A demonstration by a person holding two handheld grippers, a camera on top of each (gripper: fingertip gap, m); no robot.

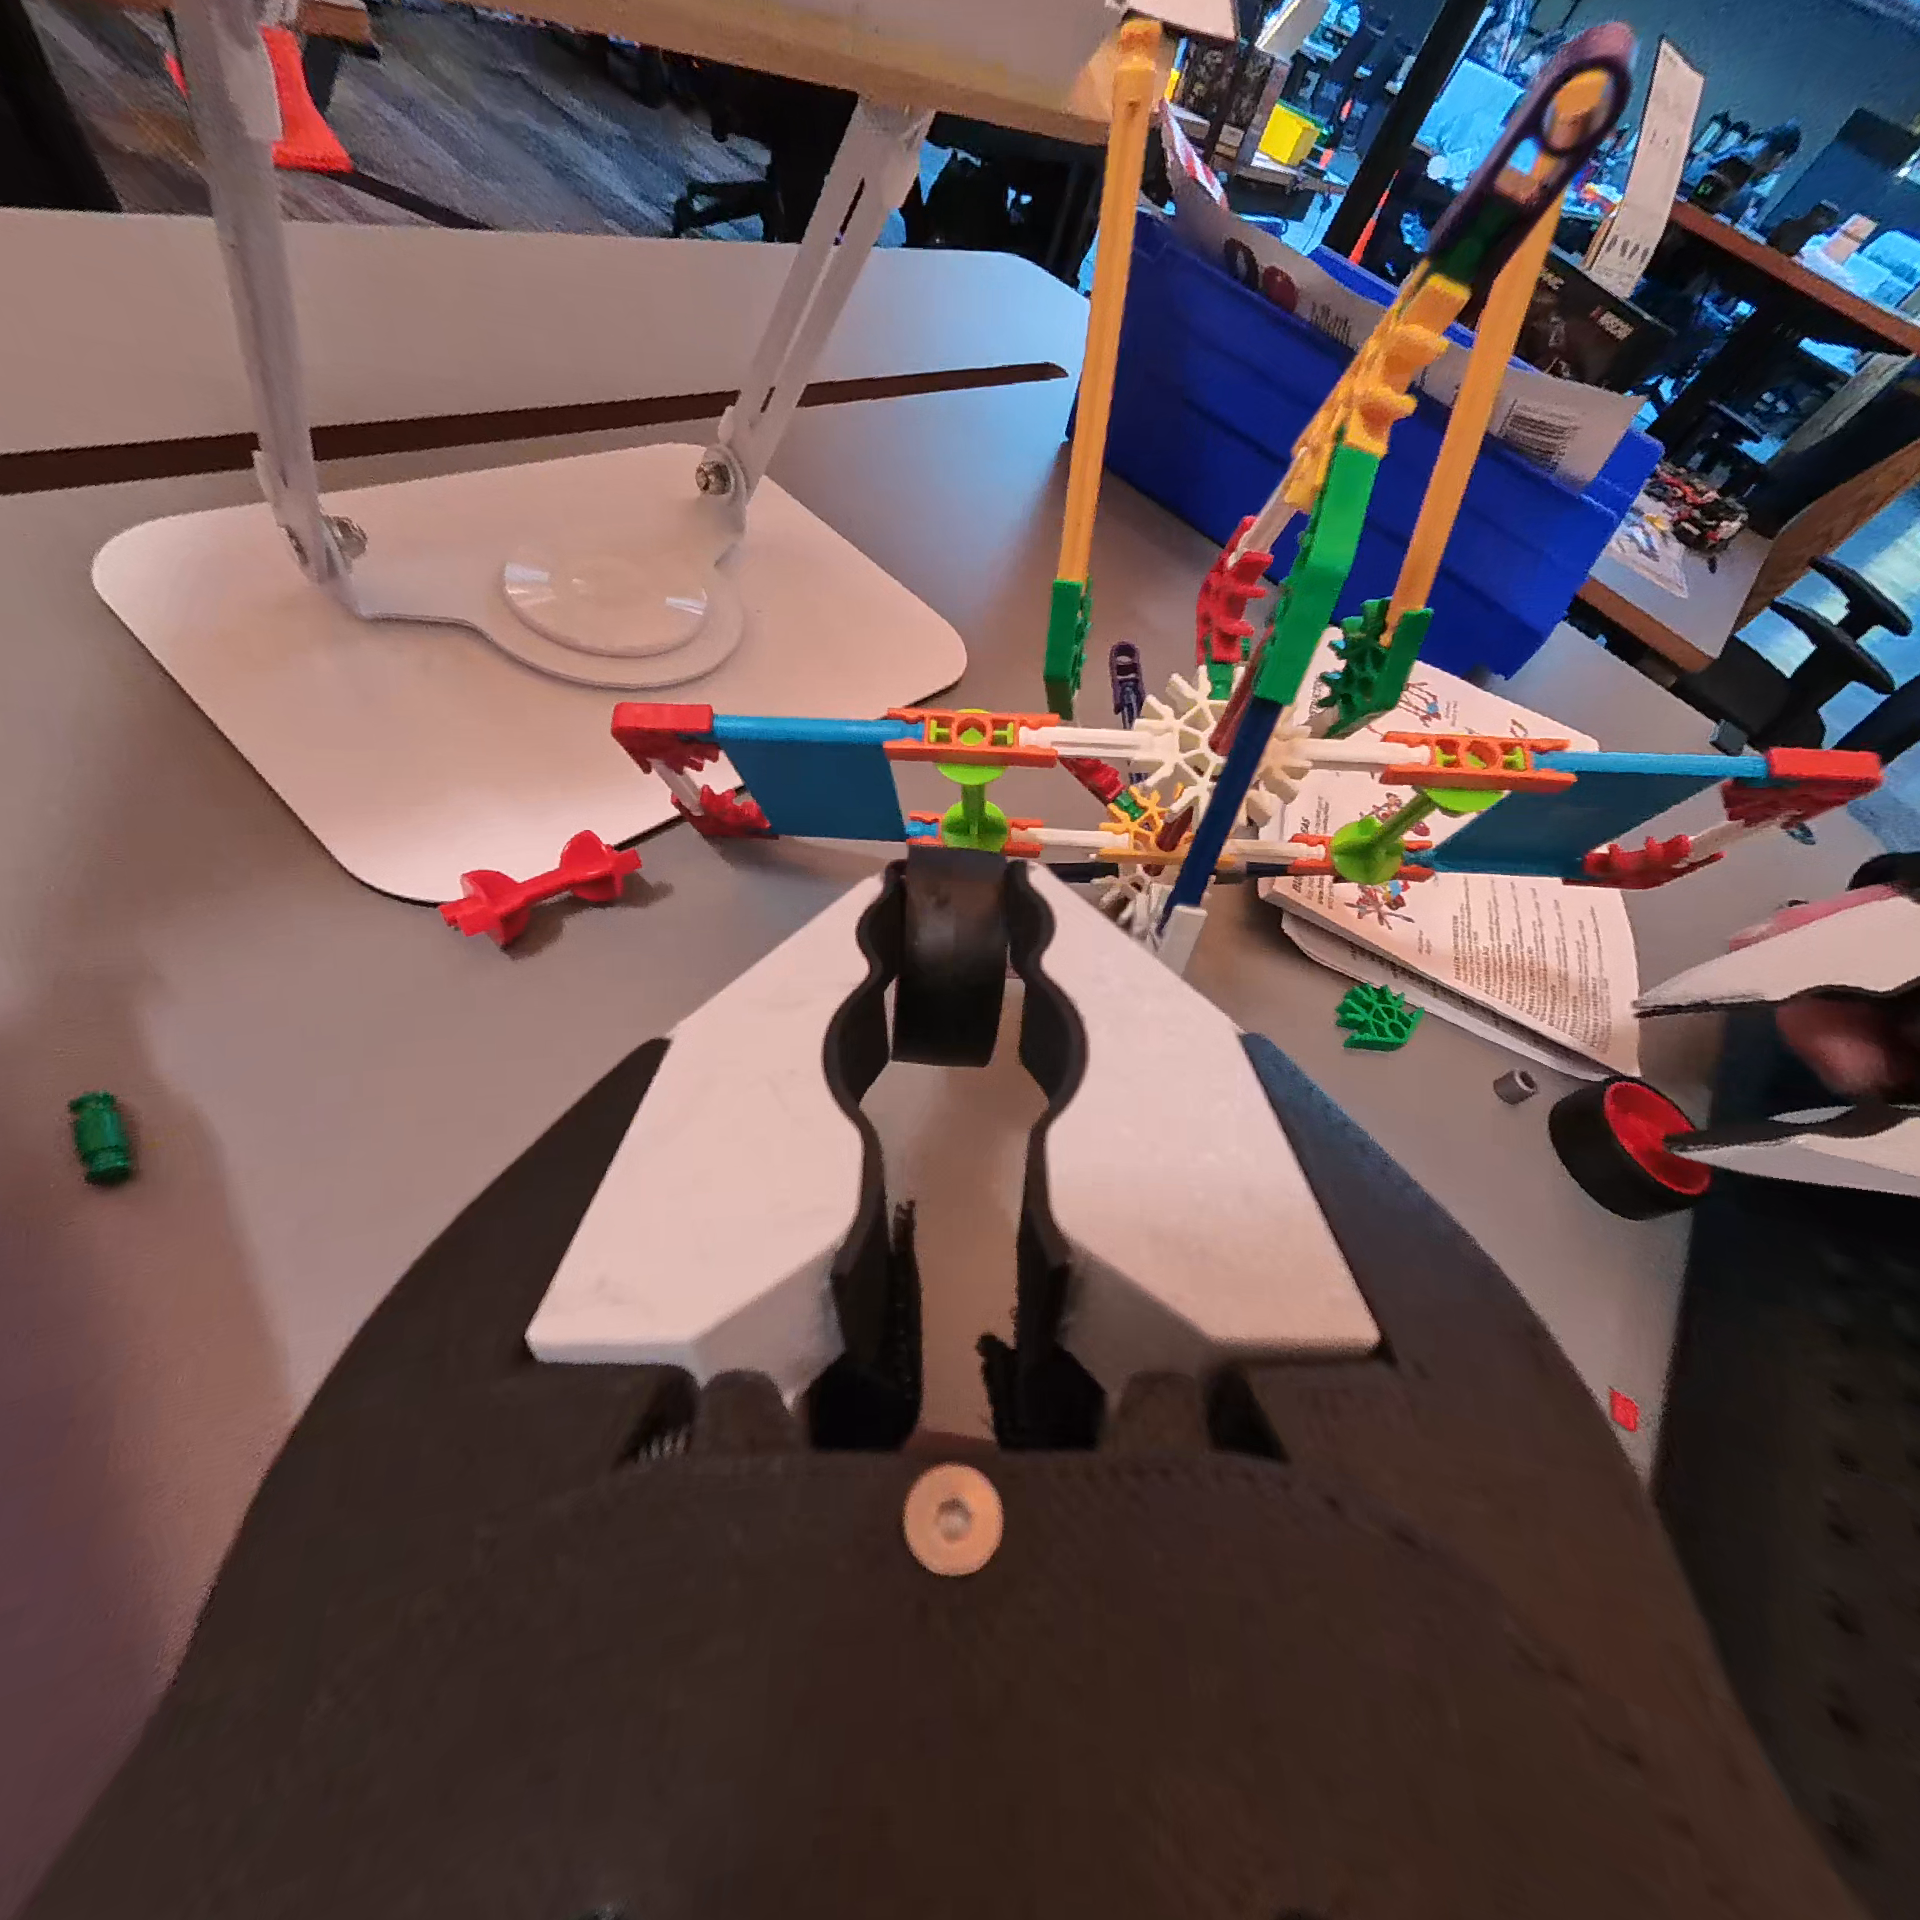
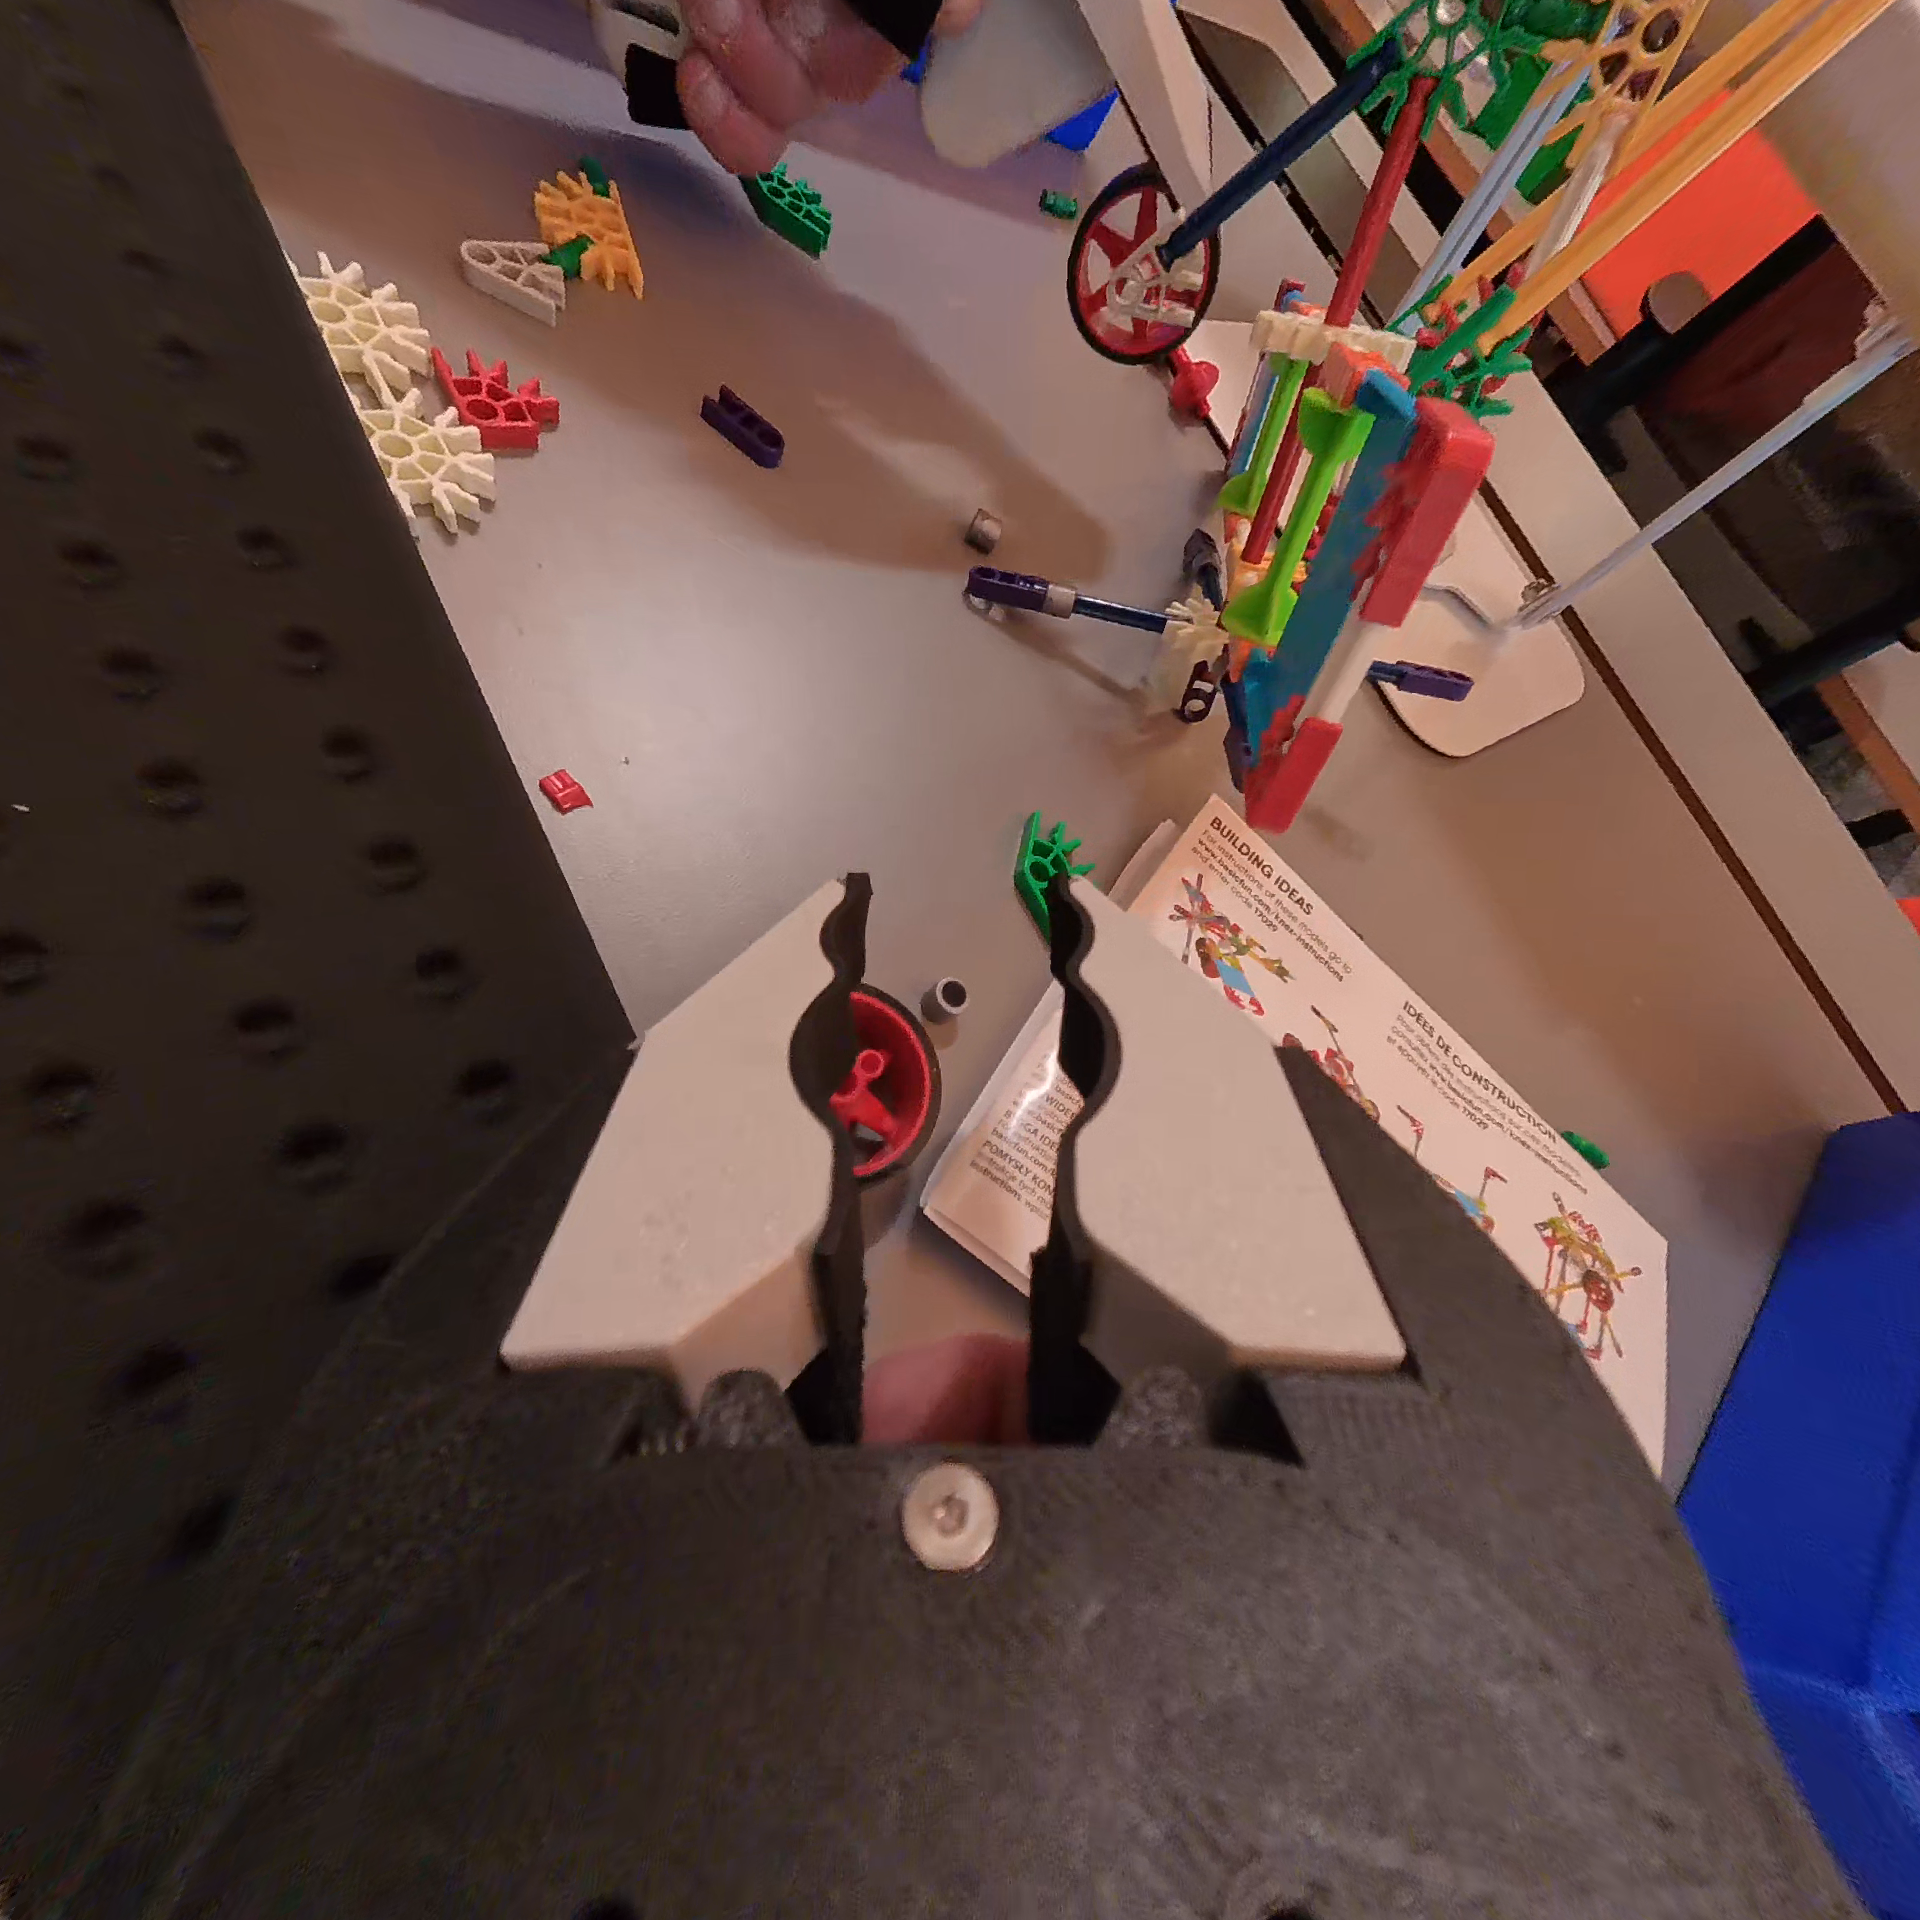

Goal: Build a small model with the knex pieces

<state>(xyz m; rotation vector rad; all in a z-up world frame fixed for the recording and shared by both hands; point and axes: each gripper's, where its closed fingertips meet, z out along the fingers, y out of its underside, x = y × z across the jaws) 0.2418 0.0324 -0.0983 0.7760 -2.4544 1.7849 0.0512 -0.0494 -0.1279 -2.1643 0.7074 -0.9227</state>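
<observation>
- Two grippers show, and the coloured toy model (image 1: pixel 1195 748) standing on the grey table (image 1: pixel 260 1039) is the landmark for all of them.
- At the near side of the model, the left gripper (image 1: pixel 951 883) has its jaws pressed onto a plain black wheel (image 1: pixel 948 977). The wheel sits on edge in the outer hollow of the black pads, near the fingertips.
- That wheel's top is just under the lime green rod (image 1: pixel 971 800) on the model's left wing. I cannot tell whether they touch.
- The grip looks centred and square, and the wheel does not appear tilted in the jaws.
- To the right of the model and nearer the camera, the right gripper (image 2: pixel 956 894) has its jaws spread and pinches nothing.
- A red-hubbed wheel (image 2: pixel 883 1091) lies on the table partly behind one finger of the right gripper. It is more under that finger than between the two.
- A small grey spacer (image 2: pixel 943 1003) lies just beside this wheel, and a printed booklet (image 2: pixel 1351 1039) and a green connector (image 2: pixel 1044 857) lie near it, between it and the model.
- A loose red rod (image 1: pixel 540 883) lies to the left of the model.
</observation>
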